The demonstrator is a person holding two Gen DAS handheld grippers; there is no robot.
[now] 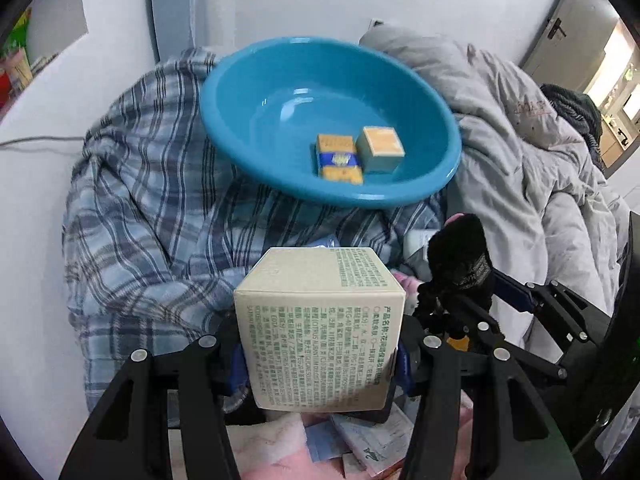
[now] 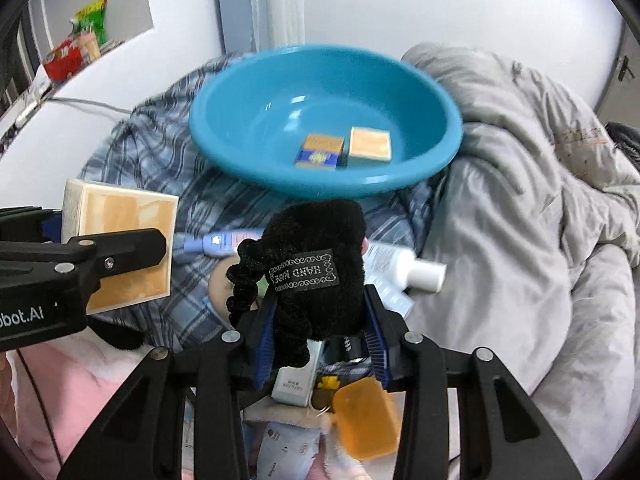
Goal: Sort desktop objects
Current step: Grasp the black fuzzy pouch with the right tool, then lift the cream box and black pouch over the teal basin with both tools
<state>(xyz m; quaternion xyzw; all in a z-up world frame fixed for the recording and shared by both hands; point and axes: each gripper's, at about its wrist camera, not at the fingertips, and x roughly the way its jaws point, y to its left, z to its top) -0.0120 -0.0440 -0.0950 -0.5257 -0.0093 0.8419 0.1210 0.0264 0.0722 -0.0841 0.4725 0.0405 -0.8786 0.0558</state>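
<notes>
My left gripper [image 1: 320,360] is shut on a cream carton box [image 1: 320,332] with green print, held above the bedding; it also shows in the right wrist view [image 2: 120,240]. My right gripper [image 2: 320,332] is shut on a black fuzzy hair accessory [image 2: 316,264] with a "HAND MADE" label; it also shows in the left wrist view [image 1: 460,264]. A blue plastic basin [image 1: 248,92] sits ahead on a plaid cloth, and in the right wrist view [image 2: 248,96]. Inside it lie a yellow-and-blue box [image 1: 339,158] and a cream box [image 1: 380,148].
A grey duvet [image 2: 520,200] is piled on the right. A white bottle [image 2: 408,266], a blue tube [image 2: 224,242], an orange soap-like bar [image 2: 364,420], packets and a pink cloth [image 2: 80,392] lie below the grippers. A white wall stands behind.
</notes>
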